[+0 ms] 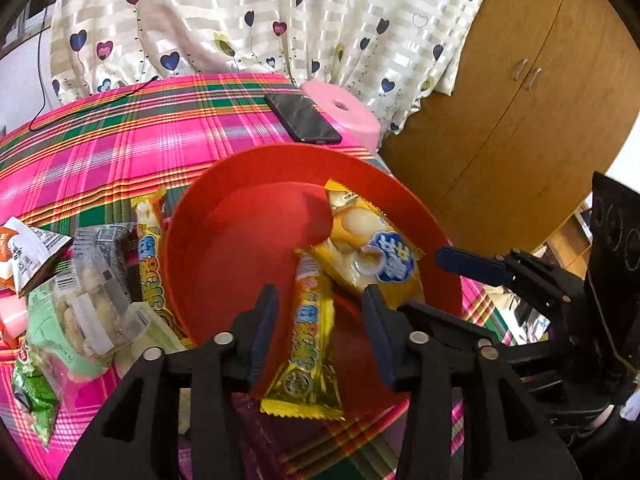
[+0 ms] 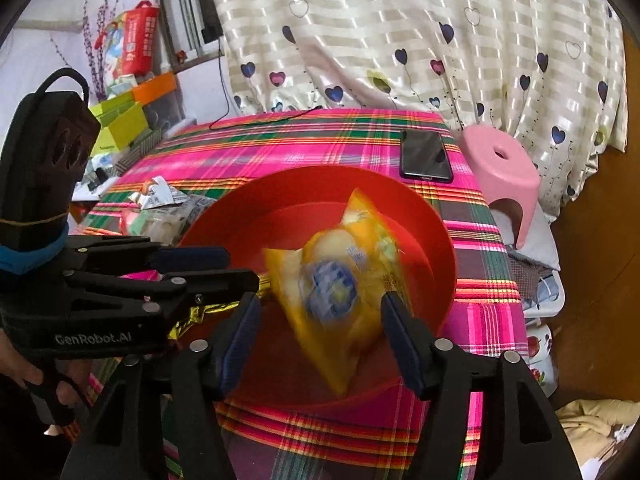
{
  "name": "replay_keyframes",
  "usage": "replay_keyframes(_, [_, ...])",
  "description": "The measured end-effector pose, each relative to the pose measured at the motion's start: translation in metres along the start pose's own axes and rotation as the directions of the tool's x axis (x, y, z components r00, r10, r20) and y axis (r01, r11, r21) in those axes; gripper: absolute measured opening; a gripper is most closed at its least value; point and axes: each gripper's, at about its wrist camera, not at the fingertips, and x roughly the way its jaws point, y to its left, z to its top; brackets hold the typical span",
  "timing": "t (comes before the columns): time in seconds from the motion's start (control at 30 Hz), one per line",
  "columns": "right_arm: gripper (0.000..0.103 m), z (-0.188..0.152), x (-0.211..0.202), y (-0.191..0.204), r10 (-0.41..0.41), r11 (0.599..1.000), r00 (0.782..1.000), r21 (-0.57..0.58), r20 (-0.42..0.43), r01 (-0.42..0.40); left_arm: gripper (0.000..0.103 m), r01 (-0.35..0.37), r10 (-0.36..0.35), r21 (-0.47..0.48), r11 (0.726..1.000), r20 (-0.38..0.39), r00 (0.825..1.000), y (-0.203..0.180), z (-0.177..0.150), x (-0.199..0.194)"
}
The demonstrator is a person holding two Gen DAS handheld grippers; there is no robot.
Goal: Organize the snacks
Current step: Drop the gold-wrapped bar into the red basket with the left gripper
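Between the parted fingers of the left gripper (image 1: 320, 328), released: yellow snack bar (image 1: 310, 340), lying over the near rim of the red bowl (image 1: 224, 264); ahead of the released right gripper (image 2: 320, 340): yellow pouch (image 2: 340, 280), blurred, inside the bowl; retract both straight back; avoid snagging wrappers.

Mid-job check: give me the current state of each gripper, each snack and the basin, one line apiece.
left gripper: open, nothing pressed between its pads.
right gripper: open, nothing gripped.
yellow stick snack: lying across the basin's near rim, loose.
yellow pouch: blurred, loose over the basin.
red basin: upright on the plaid cloth.
pile of snacks: outside the basin, unsorted.
phone: flat, screen dark.
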Motion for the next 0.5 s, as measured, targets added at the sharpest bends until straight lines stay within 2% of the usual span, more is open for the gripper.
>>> replay_keyframes(0.27, [0.064, -0.002, -0.016, 0.011, -0.001, 1.0, 1.0, -0.026, 0.024, 0.001, 0.048, -0.028, 0.028, 0.001, 1.0, 0.047, 0.998, 0.004, -0.008, -0.026])
replay_keyframes(0.5, [0.064, -0.006, -0.034, 0.022, 0.001, 1.0, 0.999, -0.028, 0.05, 0.0, 0.048, -0.071, 0.075, -0.049, 0.996, 0.078, 0.994, 0.02, -0.023, -0.049])
